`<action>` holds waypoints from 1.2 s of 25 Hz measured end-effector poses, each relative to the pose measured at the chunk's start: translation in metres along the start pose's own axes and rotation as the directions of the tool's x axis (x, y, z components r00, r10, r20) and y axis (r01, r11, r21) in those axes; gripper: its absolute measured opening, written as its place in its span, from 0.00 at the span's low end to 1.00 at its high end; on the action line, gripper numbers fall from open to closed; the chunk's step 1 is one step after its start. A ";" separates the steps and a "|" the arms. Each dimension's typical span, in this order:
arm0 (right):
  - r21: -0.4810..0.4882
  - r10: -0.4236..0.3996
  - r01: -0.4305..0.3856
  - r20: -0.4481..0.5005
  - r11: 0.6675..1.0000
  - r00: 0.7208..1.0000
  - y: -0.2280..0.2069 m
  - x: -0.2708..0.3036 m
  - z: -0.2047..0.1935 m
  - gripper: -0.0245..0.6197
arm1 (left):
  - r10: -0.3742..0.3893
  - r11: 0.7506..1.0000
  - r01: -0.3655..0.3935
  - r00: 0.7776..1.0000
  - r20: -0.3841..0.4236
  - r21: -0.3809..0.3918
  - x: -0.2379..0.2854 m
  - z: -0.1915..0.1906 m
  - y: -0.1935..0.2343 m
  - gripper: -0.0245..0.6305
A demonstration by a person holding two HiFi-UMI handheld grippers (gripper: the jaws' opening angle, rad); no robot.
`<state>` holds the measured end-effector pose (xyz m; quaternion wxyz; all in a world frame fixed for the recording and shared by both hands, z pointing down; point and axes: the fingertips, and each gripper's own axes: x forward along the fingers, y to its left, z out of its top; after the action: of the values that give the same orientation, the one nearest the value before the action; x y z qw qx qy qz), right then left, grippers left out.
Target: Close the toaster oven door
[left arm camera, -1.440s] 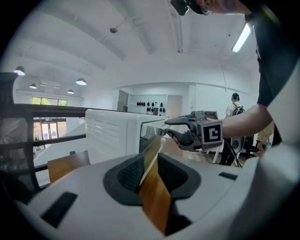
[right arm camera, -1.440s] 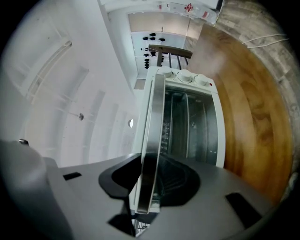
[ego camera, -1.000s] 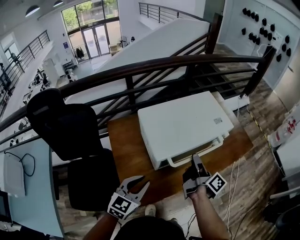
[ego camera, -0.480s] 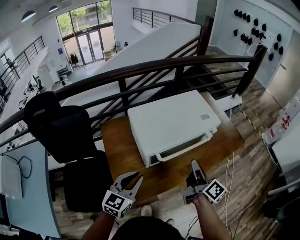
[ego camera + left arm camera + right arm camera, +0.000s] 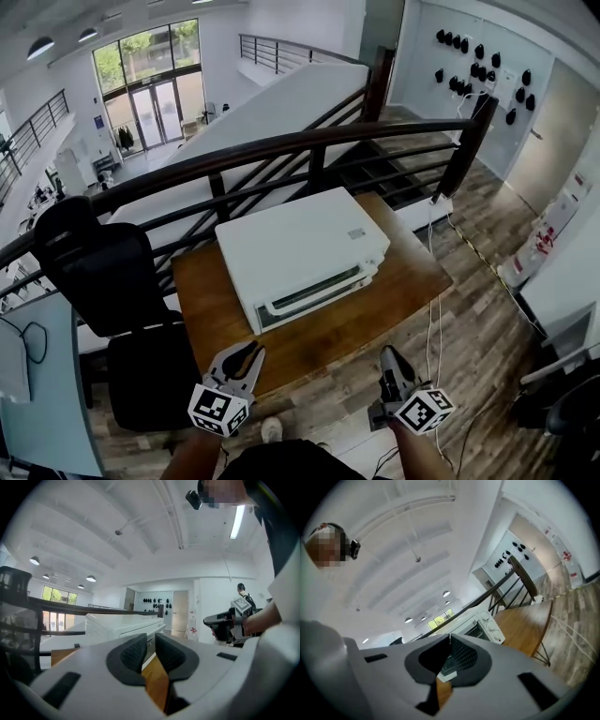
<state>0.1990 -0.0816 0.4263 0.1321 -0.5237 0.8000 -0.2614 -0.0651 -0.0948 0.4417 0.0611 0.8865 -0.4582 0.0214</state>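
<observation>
Mezzanine by a railing, wooden table (image 5: 403, 286).

Head view: toaster oven (image 5: 300, 239) sits on it, long axis crosswise, door (image 5: 314, 292) facing the person and apparently flush. Left gripper (image 5: 247, 353) and right gripper (image 5: 388, 356) are off the near edge, the left slightly nearer.

Left gripper view: jaws closing, narrow gap, empty.

Right gripper view: jaws together, nothing held, oven ahead.

Office mezzanine: railing (image 5: 281, 146), desk chair (image 5: 98, 272)

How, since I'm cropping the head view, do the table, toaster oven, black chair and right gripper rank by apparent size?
1. table
2. toaster oven and black chair: roughly alike, so unranked
3. right gripper, smallest though nearest the camera
</observation>
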 end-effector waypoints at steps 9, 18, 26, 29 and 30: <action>-0.198 0.022 -0.012 0.048 0.980 0.999 0.010 -0.049 0.021 0.03 | 0.002 0.999 -0.004 0.999 0.043 0.053 -0.017 0.016 -0.037 0.08; -0.323 0.027 -0.017 0.026 0.946 0.999 0.015 -0.058 0.017 0.03 | 0.058 0.997 -0.060 0.997 0.044 0.048 -0.045 0.013 -0.044 0.08; -0.321 0.054 -0.051 0.002 0.946 0.999 0.022 -0.050 0.009 0.03 | 0.093 0.995 -0.094 0.995 0.026 0.018 -0.061 0.003 -0.038 0.07; -0.312 0.056 -0.055 -0.005 0.948 0.998 0.023 -0.050 0.006 0.03 | 0.096 0.995 -0.096 0.995 0.029 0.006 -0.063 0.002 -0.037 0.07; -0.308 0.056 -0.055 -0.005 0.950 0.998 0.023 -0.050 0.006 0.03 | 0.094 0.995 -0.095 0.995 0.030 0.007 -0.063 0.002 -0.037 0.07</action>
<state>0.2052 -0.0306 0.4052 0.0577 -0.5156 0.8451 -0.1290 -0.0715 -0.0227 0.4304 0.0496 0.8643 -0.5004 0.0127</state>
